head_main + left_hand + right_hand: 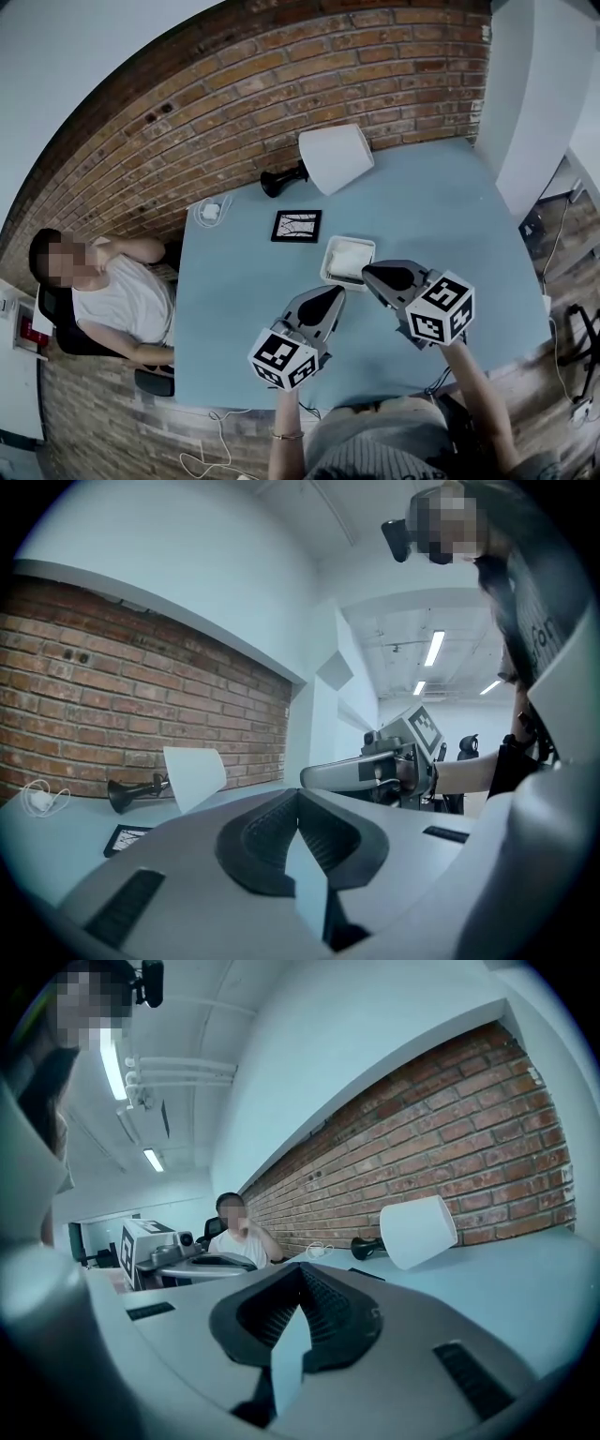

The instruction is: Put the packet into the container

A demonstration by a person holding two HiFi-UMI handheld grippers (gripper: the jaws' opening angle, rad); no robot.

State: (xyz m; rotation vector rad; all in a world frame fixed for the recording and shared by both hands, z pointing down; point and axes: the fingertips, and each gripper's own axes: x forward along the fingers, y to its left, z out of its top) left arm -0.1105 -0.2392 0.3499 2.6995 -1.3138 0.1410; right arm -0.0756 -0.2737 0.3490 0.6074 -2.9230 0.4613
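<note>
**Head view.** Blue bench (450,216). A white container (325,276) sits mid-bench, just beyond the gripper tips. A pale packet (350,260) appears to lie flat inside it, though its outline is faint. The left hand-held gripper (333,292) and the right hand-held gripper (367,271) hover side by side over the near part of the bench. Both point toward the container and neither touches it. On the far side are a tipped-over lamp (335,157) and a dark frame (296,226), with a cable (210,211) far left. A person (122,291) sits at the left edge.

**Left gripper view.** The left hand-held gripper (298,797) has its jaws closed tip to tip with nothing between them. The right one (323,774) shows beyond it, to the right.

**Right gripper view.** The right hand-held gripper (300,1271) has its jaws fully together and empty. The left one (211,1262) is to its left.

**Handling, my guess.** The packet looks thin, light and limp, probably with a slick skin. Pinch it at an edge or corner that stands off the container floor, because a flat squeeze from above would likely slide. The task appears complete.
</note>
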